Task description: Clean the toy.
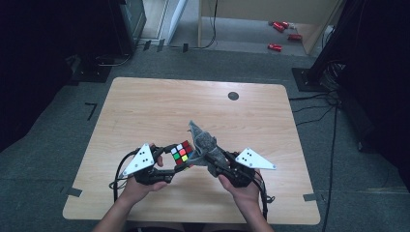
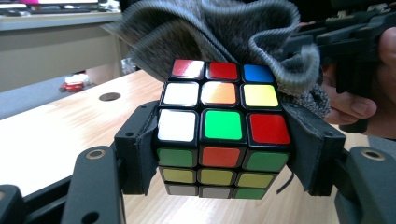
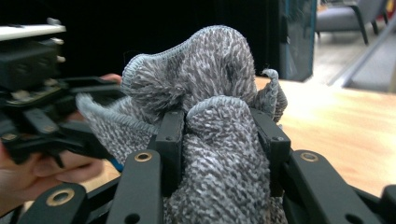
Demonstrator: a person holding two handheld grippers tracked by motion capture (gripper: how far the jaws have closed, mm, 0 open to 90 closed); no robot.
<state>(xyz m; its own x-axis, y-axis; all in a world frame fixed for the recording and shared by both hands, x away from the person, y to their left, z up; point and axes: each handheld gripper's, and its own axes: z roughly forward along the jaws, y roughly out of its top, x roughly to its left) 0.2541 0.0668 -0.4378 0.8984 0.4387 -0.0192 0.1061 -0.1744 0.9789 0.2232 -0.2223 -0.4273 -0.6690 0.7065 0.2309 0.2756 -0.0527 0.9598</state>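
Wooden table, dim room beyond: cube and cloth held together above the near edge.

Left gripper has its jaws closed on opposite side faces of the puzzle cube, which sits squarely between them, raised off the table. Right gripper has its jaws partly closed around a bunched fold of grey cloth. The cloth's free end rises beyond the right jaws and drapes against the cube's far top edge. A wiping stroke would probably run from the right jaws toward the left ones, across the cube's top.
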